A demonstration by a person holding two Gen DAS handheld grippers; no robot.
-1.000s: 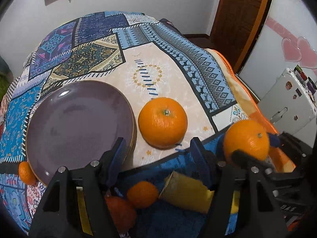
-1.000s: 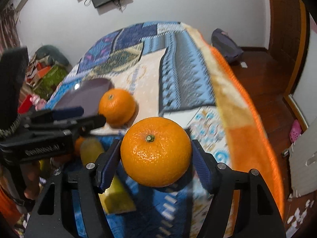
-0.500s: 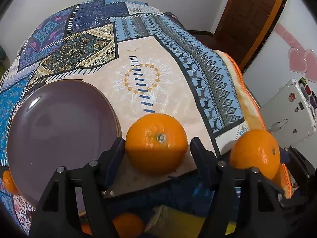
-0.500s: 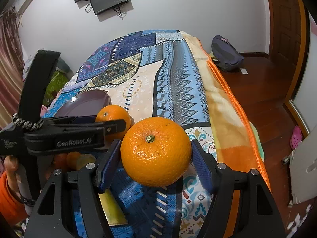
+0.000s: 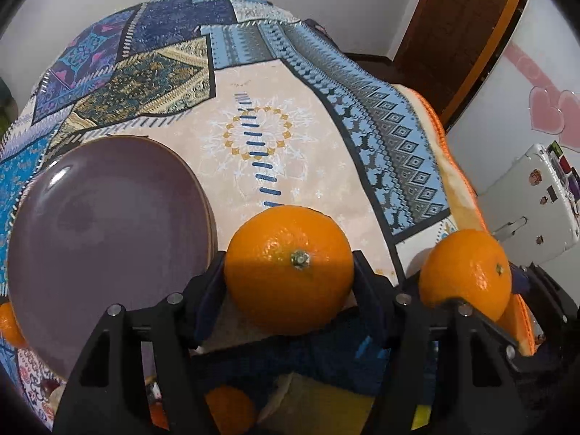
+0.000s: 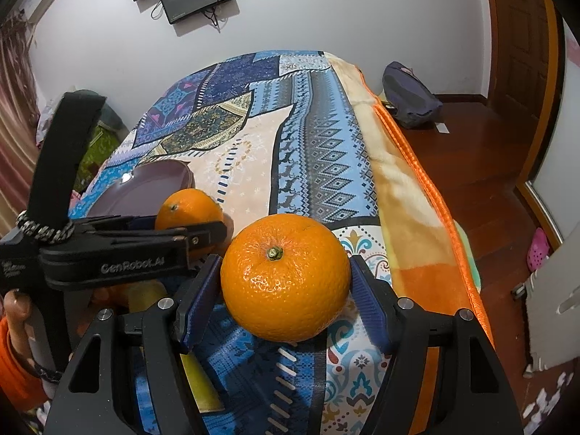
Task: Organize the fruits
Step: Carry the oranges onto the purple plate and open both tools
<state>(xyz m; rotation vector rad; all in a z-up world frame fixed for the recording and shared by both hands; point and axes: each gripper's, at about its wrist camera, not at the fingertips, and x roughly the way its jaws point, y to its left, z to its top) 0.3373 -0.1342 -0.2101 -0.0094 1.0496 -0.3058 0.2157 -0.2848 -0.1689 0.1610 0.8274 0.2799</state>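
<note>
A large orange (image 5: 290, 279) rests on the patterned blanket just right of the purple plate (image 5: 90, 235). My left gripper (image 5: 288, 266) straddles it, its jaws closing, and both blue pads touch its sides. From the right wrist view the left gripper (image 6: 203, 230) appears side-on around that orange (image 6: 188, 204), next to the plate (image 6: 159, 181). My right gripper (image 6: 286, 284) is shut on a second large orange (image 6: 284, 290), held above the blanket. That held orange (image 5: 467, 272) also shows at the right of the left wrist view.
Small oranges (image 5: 228, 409) and a yellow fruit (image 5: 326, 406) lie on the blanket below the left gripper. Another small orange (image 5: 9, 322) sits at the plate's left rim. The bed's orange-trimmed edge (image 6: 427, 188) drops to a wooden floor with a dark bag (image 6: 409, 98).
My left gripper moved forward and down over the orange beside the plate, and its pads now touch the fruit. The right gripper keeps its hold on the other orange.
</note>
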